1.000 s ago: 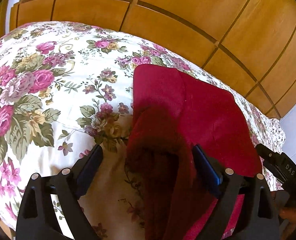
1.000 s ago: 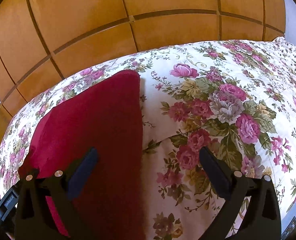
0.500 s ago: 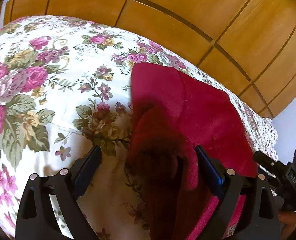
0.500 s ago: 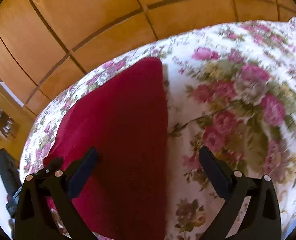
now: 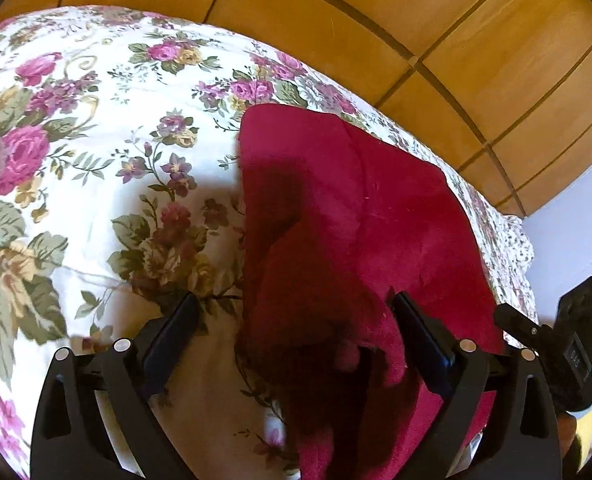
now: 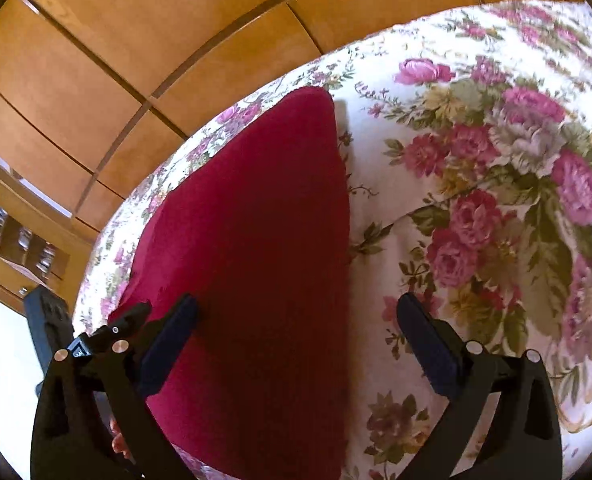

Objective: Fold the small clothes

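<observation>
A dark red cloth [image 5: 396, 208] lies flat on the flowered bedspread [image 5: 95, 140]. Its near edge is raised in a rumpled fold between the fingers of my left gripper [image 5: 293, 300]. Those jaws are opening, and the fold rests close to the right finger without being pinched. In the right wrist view the same red cloth [image 6: 255, 208] is a smooth folded panel. My right gripper [image 6: 296, 302] stands open over the cloth's right edge, with its left finger above the cloth and its right finger above the bedspread [image 6: 476, 160].
Wooden panels [image 5: 456, 40] rise right behind the bed's far edge. A wooden shelf unit [image 6: 15, 240] stands at the left of the right wrist view. Each gripper shows at the edge of the other's view: the right one [image 5: 556, 340], the left one [image 6: 95, 336].
The left gripper's jaws have spread a little and the view has shifted over the cloth. The right gripper has turned, so the red cloth now sits more under it.
</observation>
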